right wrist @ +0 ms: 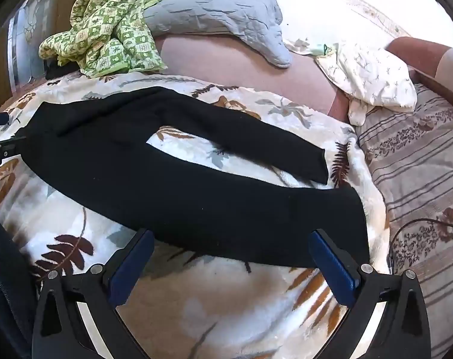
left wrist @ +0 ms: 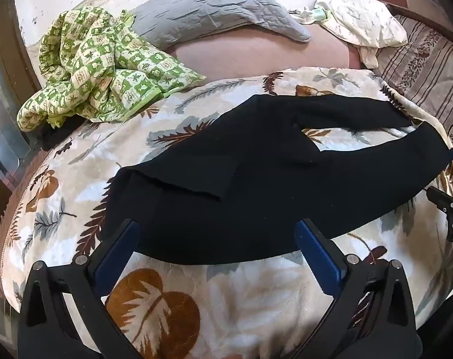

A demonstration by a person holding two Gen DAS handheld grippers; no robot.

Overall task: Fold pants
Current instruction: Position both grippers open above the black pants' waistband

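Black pants (left wrist: 250,185) lie spread flat on a leaf-patterned blanket (left wrist: 226,299), waist to the left and the two legs running right with a gap between them. My left gripper (left wrist: 217,236) is open and empty, its blue pads at the near edge of the waist end. In the right wrist view the pants (right wrist: 181,179) stretch from the left to the cuffs at the right. My right gripper (right wrist: 230,245) is open and empty, at the near edge of the near leg close to its cuff.
A crumpled green checked cloth (left wrist: 97,68) lies at the back left, next to a grey pillow (left wrist: 214,9). A cream printed cloth (left wrist: 367,27) lies at the back right. A striped bedsheet (right wrist: 421,179) with a thin cable (right wrist: 406,230) is to the right.
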